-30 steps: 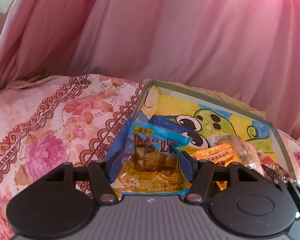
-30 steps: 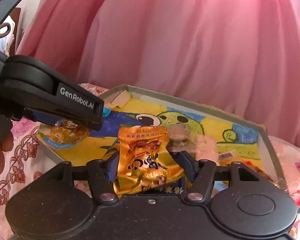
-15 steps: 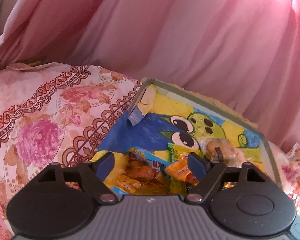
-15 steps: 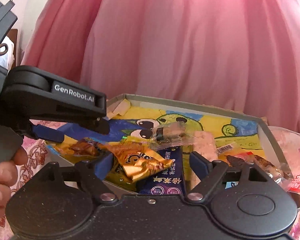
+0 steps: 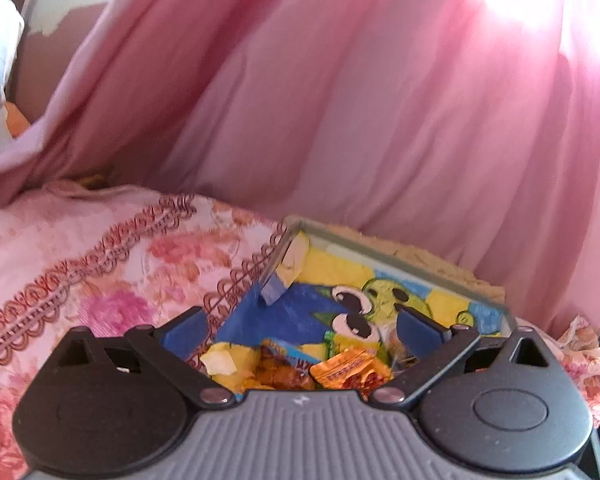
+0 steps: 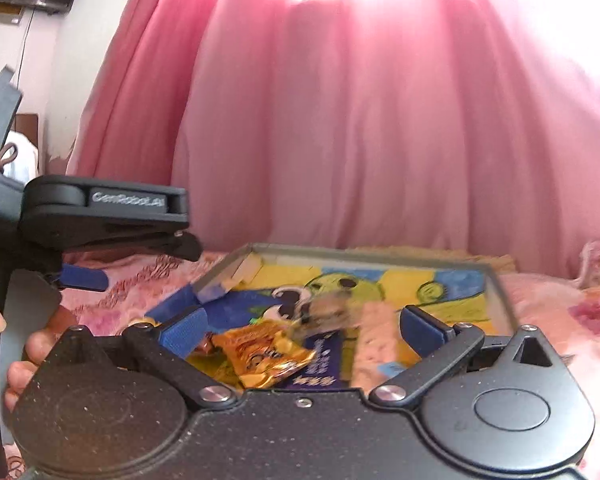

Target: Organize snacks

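Note:
A shallow grey box (image 5: 400, 248) (image 6: 364, 251) with a yellow, blue and green cartoon lining lies on the flowered bedspread. Inside it lie several snack packets. An orange-gold packet (image 6: 264, 354) rests in the box next to a dark blue packet (image 6: 320, 364) and a pale bar (image 6: 374, 344). In the left wrist view an orange packet (image 5: 350, 366) and a blue-edged packet (image 5: 280, 364) lie in the box. My left gripper (image 5: 302, 330) is open above them, holding nothing. My right gripper (image 6: 300, 330) is open too, with nothing between its fingers.
A pink curtain (image 5: 340, 120) hangs close behind the box. The flowered bedspread (image 5: 80, 272) spreads to the left. In the right wrist view the left gripper body (image 6: 100, 216) and a hand (image 6: 20, 360) stand at the left. More wrappers (image 5: 584, 344) lie right of the box.
Both grippers opened and let go of their packets, which now lie in the box. Both have pulled back and tilted up, so more curtain shows.

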Motion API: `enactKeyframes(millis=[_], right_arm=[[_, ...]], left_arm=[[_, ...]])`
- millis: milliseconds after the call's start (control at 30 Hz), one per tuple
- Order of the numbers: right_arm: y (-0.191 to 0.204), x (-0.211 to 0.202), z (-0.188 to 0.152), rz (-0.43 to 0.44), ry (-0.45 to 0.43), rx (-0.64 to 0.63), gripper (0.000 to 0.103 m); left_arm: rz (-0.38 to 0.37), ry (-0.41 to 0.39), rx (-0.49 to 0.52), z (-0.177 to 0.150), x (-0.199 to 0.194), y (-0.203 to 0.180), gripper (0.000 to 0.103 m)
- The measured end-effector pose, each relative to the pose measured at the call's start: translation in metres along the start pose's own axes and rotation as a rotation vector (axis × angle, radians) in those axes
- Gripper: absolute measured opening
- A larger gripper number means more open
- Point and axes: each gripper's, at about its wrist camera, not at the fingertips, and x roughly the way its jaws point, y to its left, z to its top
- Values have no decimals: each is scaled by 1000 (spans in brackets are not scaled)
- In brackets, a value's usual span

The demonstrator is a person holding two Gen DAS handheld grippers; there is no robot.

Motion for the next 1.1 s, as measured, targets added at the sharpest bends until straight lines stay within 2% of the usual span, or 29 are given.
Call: enactKeyframes(millis=[300, 600, 900, 1100], right_arm=[[-24, -61, 29, -14, -64, 45, 102], [-26, -109, 44, -38, -122, 43, 102], [-23, -153, 29, -76, -163, 59, 102], [-19, -165, 19, -106, -177, 81, 102]], left_arm=[[24, -66, 41, 4, -57, -17, 102], [28, -115, 89, 2, -102, -25, 103], [82, -155, 106, -15, -134, -22, 103], [84, -183, 145, -33, -154, -26, 103]])
